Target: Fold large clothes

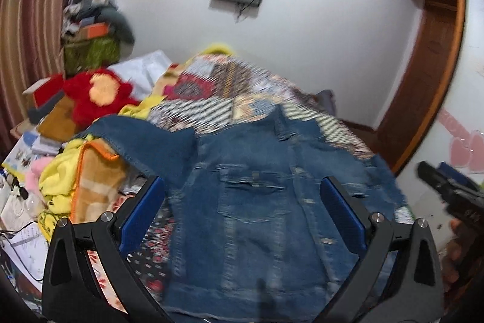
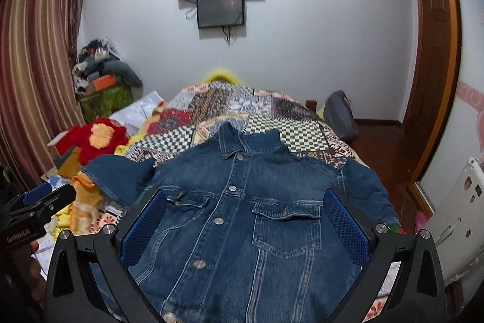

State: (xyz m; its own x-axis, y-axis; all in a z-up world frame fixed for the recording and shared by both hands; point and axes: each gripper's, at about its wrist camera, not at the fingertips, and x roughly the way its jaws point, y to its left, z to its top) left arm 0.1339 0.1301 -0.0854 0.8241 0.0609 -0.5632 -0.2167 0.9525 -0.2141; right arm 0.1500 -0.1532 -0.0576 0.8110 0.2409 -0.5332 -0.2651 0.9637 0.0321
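Denim jacket lies face-up on the bed right ahead of both claws, left claw and right claw wide open holding nothing, so we risk pinching the quilt too or dragging the left sleeve into side clutter.

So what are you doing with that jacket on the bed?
A person holds a gripper in each hand above a blue denim jacket spread front-up on a patchwork bedspread. The jacket is buttoned, collar toward the wall, sleeves out to the sides. The left gripper and right gripper are both open and hold nothing. No fold shows yet.
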